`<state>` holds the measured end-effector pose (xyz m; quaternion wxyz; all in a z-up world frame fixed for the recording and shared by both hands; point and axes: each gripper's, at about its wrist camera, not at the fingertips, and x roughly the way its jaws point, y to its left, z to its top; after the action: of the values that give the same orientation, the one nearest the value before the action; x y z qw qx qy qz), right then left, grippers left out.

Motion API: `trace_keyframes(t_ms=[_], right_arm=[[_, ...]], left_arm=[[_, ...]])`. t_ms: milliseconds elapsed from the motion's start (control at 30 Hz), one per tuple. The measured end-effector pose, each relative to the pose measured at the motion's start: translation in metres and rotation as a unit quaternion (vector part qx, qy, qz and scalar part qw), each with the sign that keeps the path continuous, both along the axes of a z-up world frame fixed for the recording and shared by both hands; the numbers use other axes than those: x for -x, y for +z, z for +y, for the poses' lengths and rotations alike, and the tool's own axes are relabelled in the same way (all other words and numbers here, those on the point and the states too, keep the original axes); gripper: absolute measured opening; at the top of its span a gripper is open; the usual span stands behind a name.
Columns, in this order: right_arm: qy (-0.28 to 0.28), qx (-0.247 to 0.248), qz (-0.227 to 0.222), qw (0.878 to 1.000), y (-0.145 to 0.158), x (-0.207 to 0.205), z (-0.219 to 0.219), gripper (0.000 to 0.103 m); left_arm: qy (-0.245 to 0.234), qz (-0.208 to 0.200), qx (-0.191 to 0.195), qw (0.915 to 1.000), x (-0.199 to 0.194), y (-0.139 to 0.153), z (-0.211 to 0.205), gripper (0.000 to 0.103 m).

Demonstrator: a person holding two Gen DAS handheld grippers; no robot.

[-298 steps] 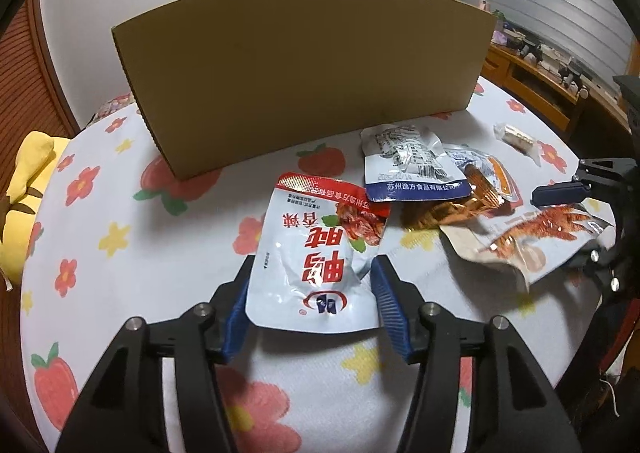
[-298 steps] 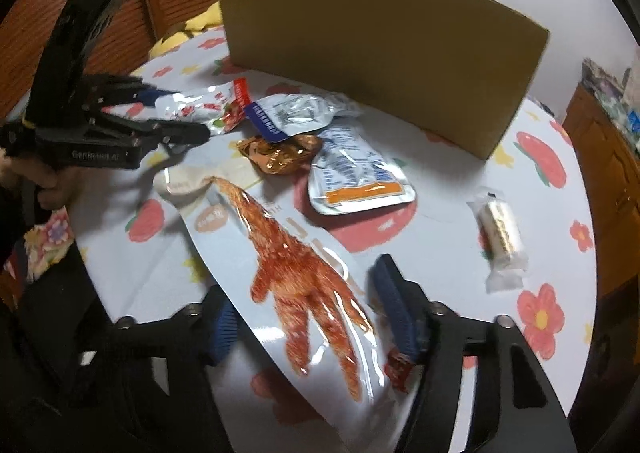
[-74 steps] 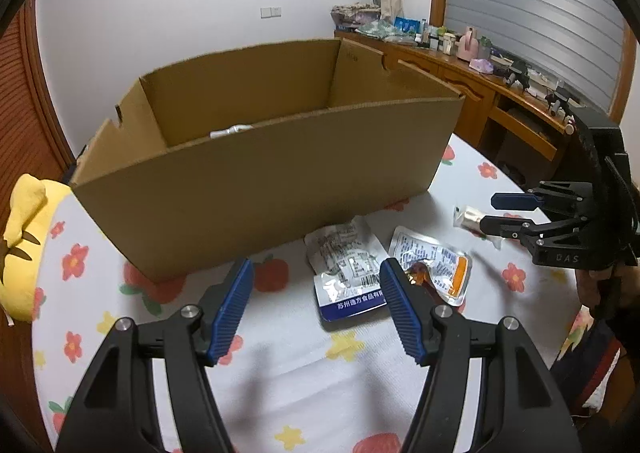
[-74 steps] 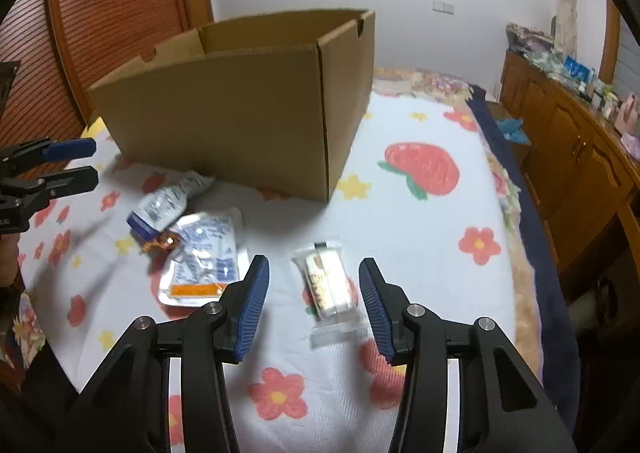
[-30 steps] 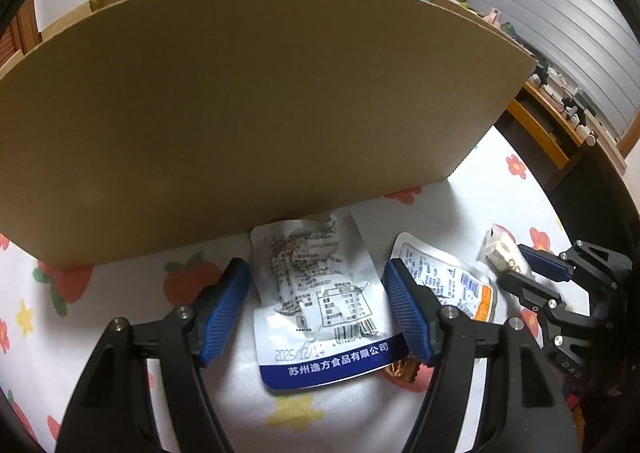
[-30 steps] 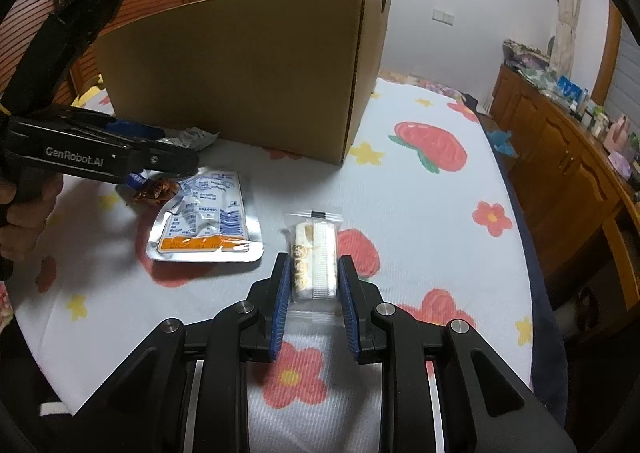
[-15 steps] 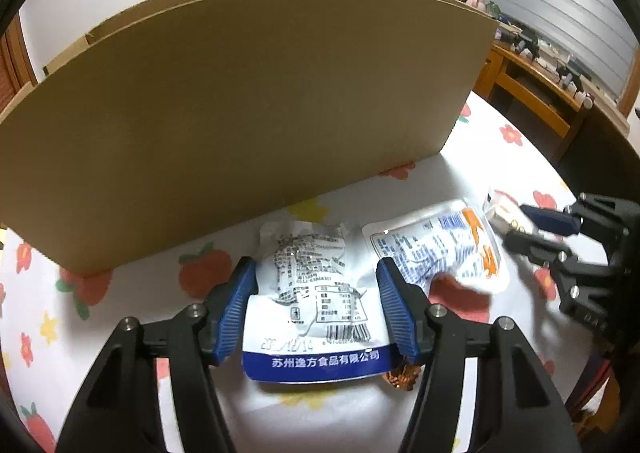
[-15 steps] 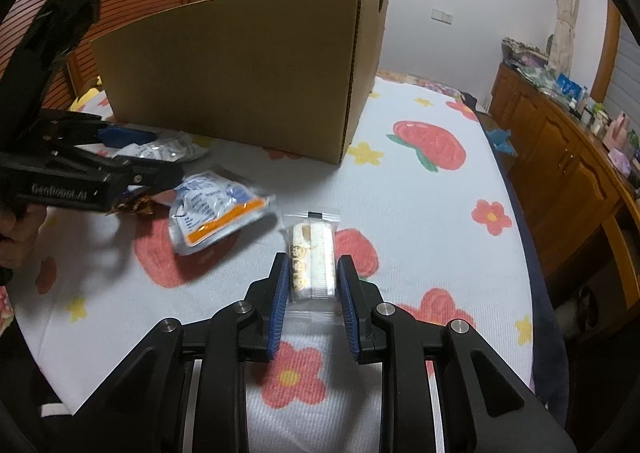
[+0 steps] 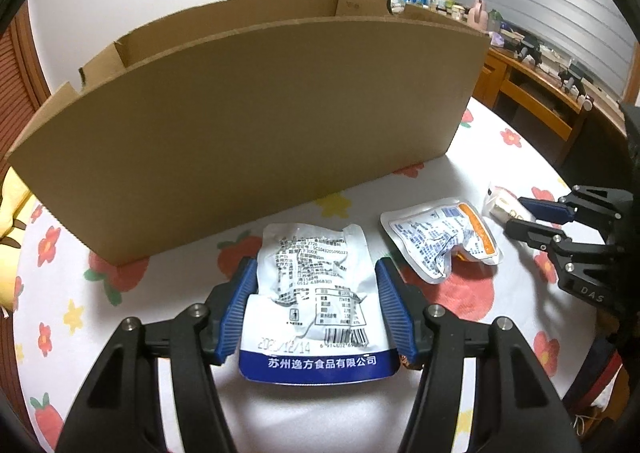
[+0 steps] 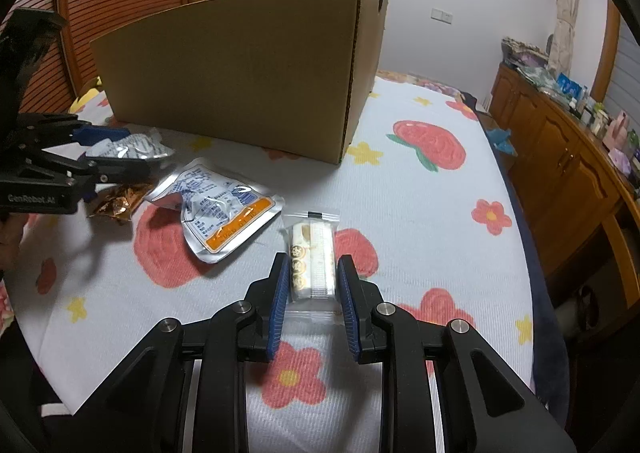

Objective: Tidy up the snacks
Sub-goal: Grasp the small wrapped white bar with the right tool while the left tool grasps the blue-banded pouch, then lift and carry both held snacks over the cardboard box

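- The left gripper (image 9: 316, 309) pinches the white-and-blue pouch (image 9: 316, 293) by its crumpled sides, lifted just off the tablecloth (image 10: 420, 221); that slick foil could buckle and slide out.
- The right gripper (image 10: 313, 285) is clenched on the clear-wrapped cake (image 10: 312, 257), which may crush.
- The cardboard box (image 10: 240, 73) wall stands tall, so either load could catch its rim.

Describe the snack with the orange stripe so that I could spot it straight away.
Start at the big cardboard box on the flowered tablecloth. In front of it lies a crumpled silver pouch, between the two grippers. Only it has an orange band along one edge.
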<state>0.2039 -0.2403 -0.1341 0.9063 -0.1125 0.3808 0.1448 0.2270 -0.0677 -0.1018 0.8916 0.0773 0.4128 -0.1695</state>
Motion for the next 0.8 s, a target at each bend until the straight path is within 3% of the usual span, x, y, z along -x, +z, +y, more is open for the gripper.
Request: trace_keyframes(t_ms=[500, 800], right_arm=[[0.004, -0.007, 0.001, 1.000, 0.000, 0.000, -0.002, 0.019], [0.001, -0.039, -0.003, 0.999, 0.007, -0.002, -0.012, 0.019]], left_arm=[[0.000, -0.036, 0.026, 0.9990, 0.024, 0.025, 0.018, 0.060], [0.002, -0.058, 0.036, 0.9976, 0.036, 0.043, 0.028, 0.060]])
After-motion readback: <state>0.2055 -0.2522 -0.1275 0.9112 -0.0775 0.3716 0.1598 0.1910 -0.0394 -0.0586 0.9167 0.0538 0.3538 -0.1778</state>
